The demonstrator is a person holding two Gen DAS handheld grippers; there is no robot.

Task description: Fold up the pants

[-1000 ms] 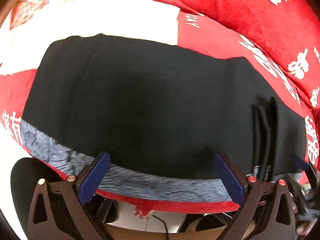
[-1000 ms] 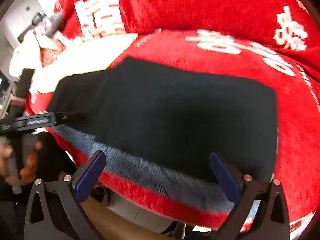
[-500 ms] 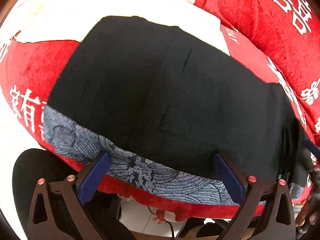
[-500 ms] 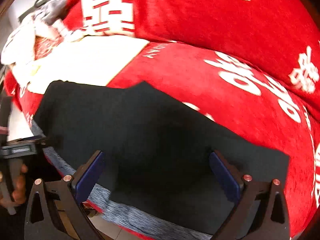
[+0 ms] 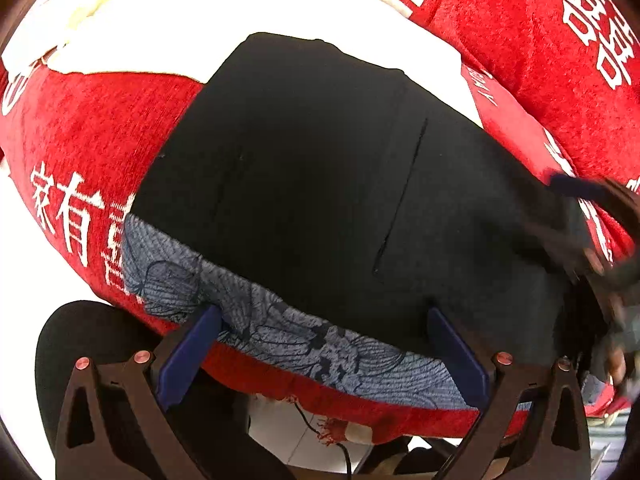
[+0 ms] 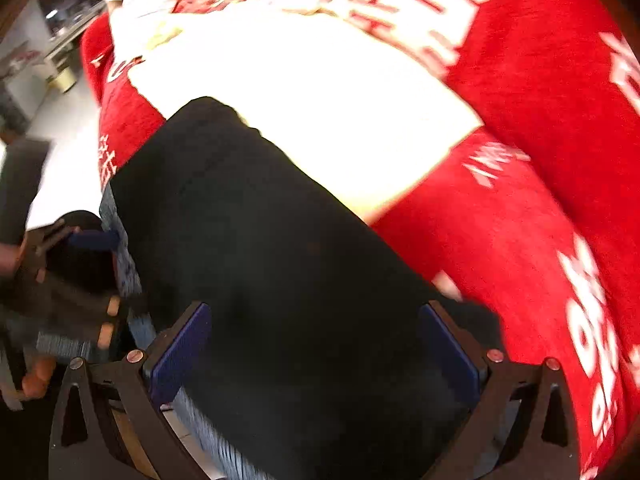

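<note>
Soft, limp black fabric pants (image 5: 320, 184) judged light; edge or corner to be pinched. Left gripper (image 5: 324, 344) and right gripper (image 6: 316, 340) both spread wide, empty.

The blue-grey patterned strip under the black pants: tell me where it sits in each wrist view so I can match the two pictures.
Left wrist view: the blue-grey patterned strip runs along the near edge of the black pants, from left of centre to the lower right, between the open fingers.
Right wrist view: the strip runs down the left edge of the pants to the bottom, blurred.
Shared landmark: the white patch on the red cover beyond the pants.
</note>
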